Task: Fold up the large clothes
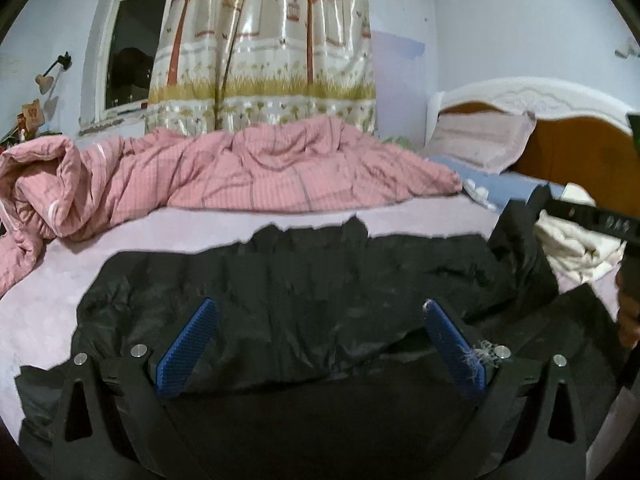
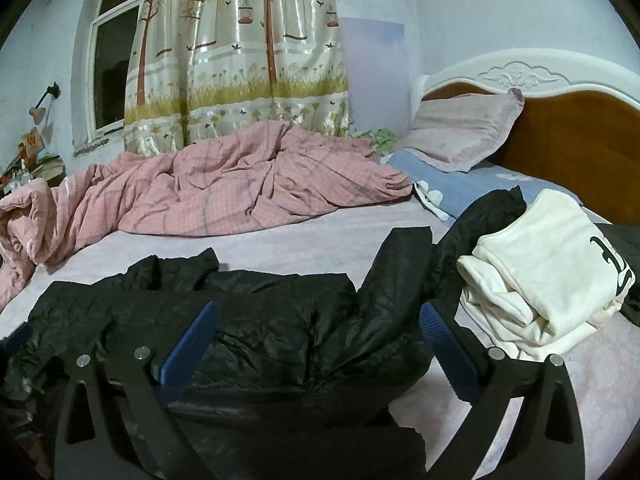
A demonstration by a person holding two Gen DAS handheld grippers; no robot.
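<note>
Now both grippers, left gripper (image 1: 320, 334) and right gripper (image 2: 320, 334), fingers wide apart, empty, above black jacket (image 1: 320, 280).

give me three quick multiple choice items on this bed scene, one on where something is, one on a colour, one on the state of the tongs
1. Where does the folded white sweatshirt lie?
A. right of the shiny black padded jacket
B. on the pillow
C. on the windowsill

2. What colour is the crumpled checked quilt?
A. green
B. pink
C. black

3. How do the left tongs and right tongs stand?
A. both open, clamping nothing
B. both shut on the jacket
C. one shut on the quilt

Answers:
1 A, it sits on the bed beside the jacket's sleeve.
2 B, pink with a fine check.
3 A, the blue pads stand wide apart above the jacket.
</note>
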